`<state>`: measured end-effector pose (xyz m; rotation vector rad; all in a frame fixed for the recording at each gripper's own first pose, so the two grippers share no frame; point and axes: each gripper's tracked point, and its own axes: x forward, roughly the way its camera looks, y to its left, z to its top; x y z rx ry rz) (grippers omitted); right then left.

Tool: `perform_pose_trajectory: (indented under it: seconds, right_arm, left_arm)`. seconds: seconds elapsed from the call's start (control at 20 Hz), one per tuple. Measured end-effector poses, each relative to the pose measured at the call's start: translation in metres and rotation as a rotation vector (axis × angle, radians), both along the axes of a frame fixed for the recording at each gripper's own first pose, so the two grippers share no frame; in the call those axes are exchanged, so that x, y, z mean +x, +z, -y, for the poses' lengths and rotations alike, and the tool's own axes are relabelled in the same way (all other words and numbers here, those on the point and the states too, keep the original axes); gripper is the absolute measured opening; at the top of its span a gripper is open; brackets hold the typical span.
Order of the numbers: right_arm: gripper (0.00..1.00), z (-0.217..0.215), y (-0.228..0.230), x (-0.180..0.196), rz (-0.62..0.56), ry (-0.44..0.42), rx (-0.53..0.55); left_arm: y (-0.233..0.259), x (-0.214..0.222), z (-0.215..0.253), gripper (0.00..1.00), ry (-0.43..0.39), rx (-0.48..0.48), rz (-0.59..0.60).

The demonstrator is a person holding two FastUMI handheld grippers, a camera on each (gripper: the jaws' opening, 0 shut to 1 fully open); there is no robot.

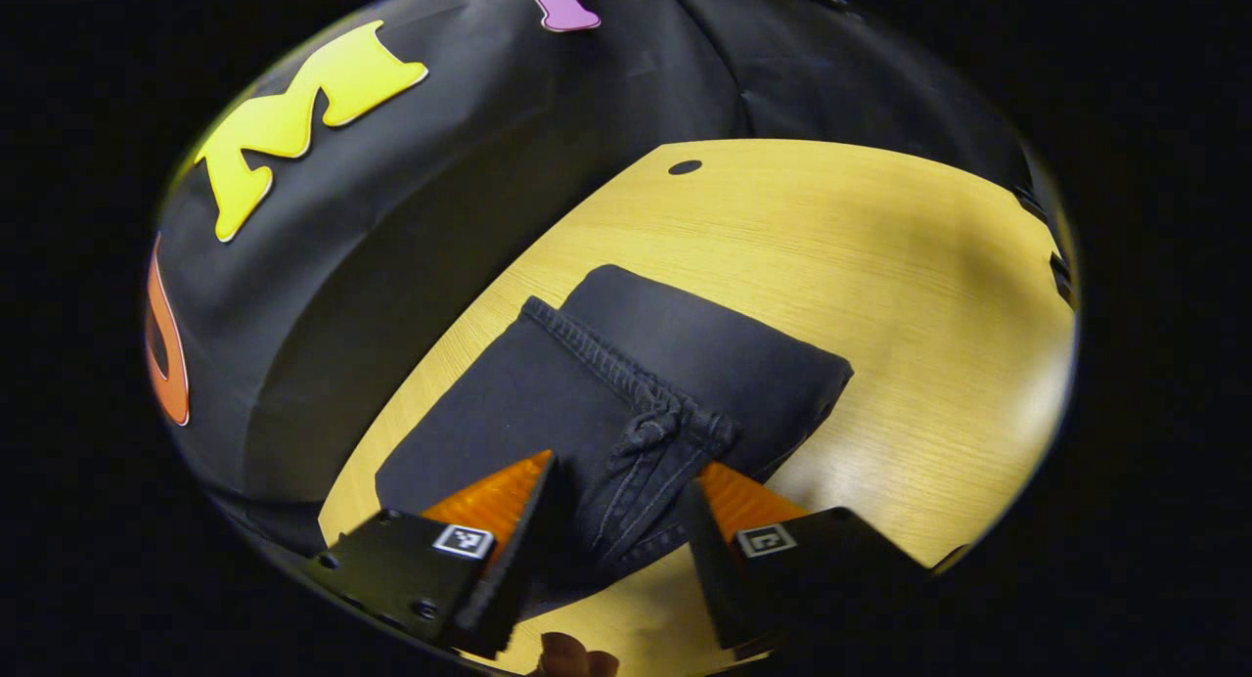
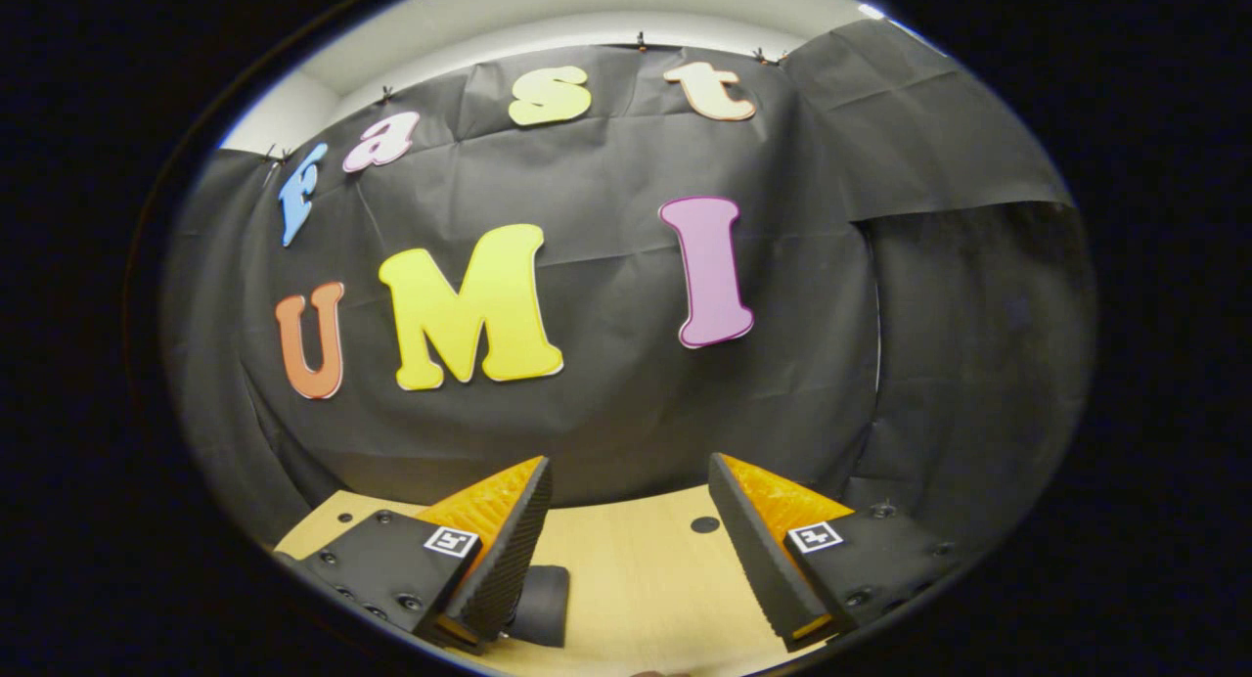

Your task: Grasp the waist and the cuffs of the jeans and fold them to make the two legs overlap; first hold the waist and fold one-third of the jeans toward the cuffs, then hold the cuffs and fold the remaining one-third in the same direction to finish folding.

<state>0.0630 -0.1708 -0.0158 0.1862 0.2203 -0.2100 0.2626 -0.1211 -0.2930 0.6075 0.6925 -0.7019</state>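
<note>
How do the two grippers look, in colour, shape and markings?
Both look alike. The left gripper and the right gripper each have two wedge-shaped jaws, orange on the outer side, with black ribbed pads facing inward. Each jaw sits on a black mount with screws, and each mount carries a small square black-and-white marker.

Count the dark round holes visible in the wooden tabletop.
1. The hole sits near the table's far edge, beyond the folded jeans in the left gripper view, and the right gripper view shows it too. The jeans may cover others.
</note>
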Motion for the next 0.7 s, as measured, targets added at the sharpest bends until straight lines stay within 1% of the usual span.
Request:
perform_pose_trajectory:
  seconds: [0.05, 0.1, 0.15, 0.2, 0.3, 0.4, 0.45, 0.5, 0.55, 0.6, 0.7]
  right_arm:
    - [0.99, -0.005, -0.004, 0.003, -0.01, 0.014, 0.001]
    - [0.94, -0.011, -0.006, 0.006, -0.019, 0.029, 0.002]
    - [0.94, -0.016, -0.007, 0.01, -0.021, 0.045, 0.0]
    - [0.98, -0.022, -0.005, 0.014, -0.018, 0.06, -0.005]
    - [0.98, -0.038, -0.001, 0.025, -0.004, 0.091, -0.013]
    - [0.99, -0.055, 0.003, 0.036, 0.012, 0.125, -0.013]
    - [0.94, -0.067, 0.004, 0.041, 0.017, 0.149, -0.006]
    - [0.94, -0.079, 0.004, 0.047, 0.022, 0.168, 0.003]
    - [0.98, -0.09, 0.005, 0.052, 0.026, 0.188, 0.011]
    - [0.94, -0.101, 0.004, 0.056, 0.029, 0.205, 0.017]
    - [0.94, -0.122, 0.0, 0.062, 0.023, 0.231, 0.021]
  left_arm:
    - [0.01, -0.002, 0.008, 0.84, 0.011, -0.05, 0.005]
    - [0.025, -0.007, 0.014, 0.9, 0.023, -0.104, 0.011]
    - [0.042, -0.013, 0.018, 1.0, 0.034, -0.166, 0.016]
    - [0.064, -0.019, 0.018, 0.99, 0.053, -0.217, 0.034]
    - [0.103, -0.016, 0.001, 0.99, 0.107, -0.285, 0.099]
    - [0.144, -0.01, -0.023, 0.99, 0.197, -0.348, 0.172]
    - [0.167, -0.008, -0.04, 0.99, 0.246, -0.378, 0.198]
    - [0.191, -0.005, -0.056, 0.99, 0.288, -0.409, 0.23]
    - [0.212, -0.002, -0.072, 0.99, 0.331, -0.431, 0.267]
    - [0.231, 0.002, -0.086, 0.99, 0.371, -0.452, 0.304]
    - [0.27, 0.01, -0.11, 0.99, 0.455, -0.503, 0.365]
